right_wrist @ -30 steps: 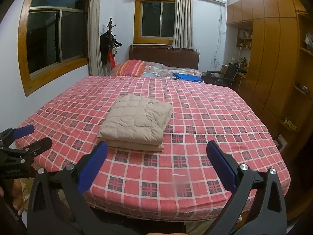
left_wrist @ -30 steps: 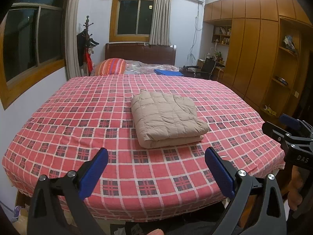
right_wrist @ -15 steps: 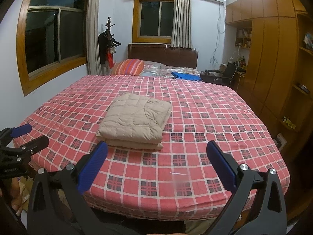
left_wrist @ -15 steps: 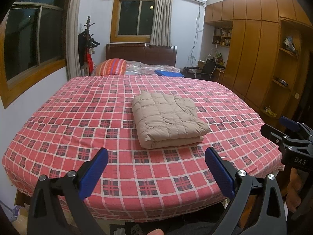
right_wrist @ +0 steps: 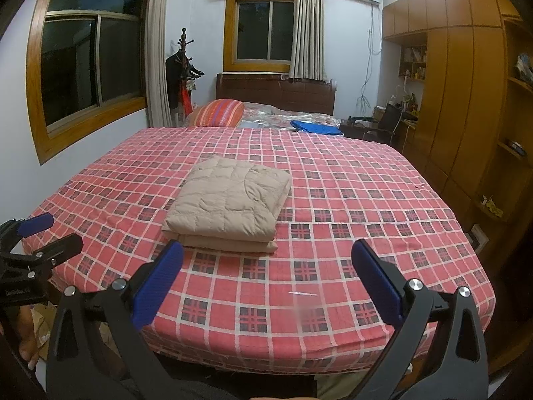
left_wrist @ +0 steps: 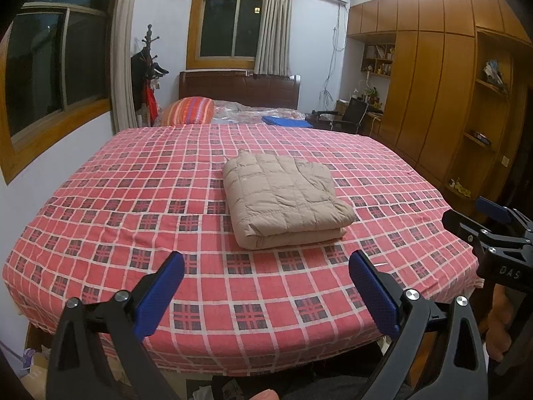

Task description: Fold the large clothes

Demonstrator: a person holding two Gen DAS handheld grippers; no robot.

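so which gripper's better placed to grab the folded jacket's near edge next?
Marginally the left. The folded beige puffer jacket sits nearly centred ahead of the left gripper, but off toward the left finger of the right gripper. Both are open, above the bed's near edge.

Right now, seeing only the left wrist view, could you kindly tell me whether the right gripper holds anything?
Observer: No, the right gripper is open, with nothing between its pads.
Operator: Thank you. Where is the jacket from there?
Observer: The folded beige jacket lies ahead and to the left, just beyond the left pad, flat on the checked bedsheet.
Operator: And my gripper?
Observer: The left gripper sits by the bed's near-left corner, fingers apart.
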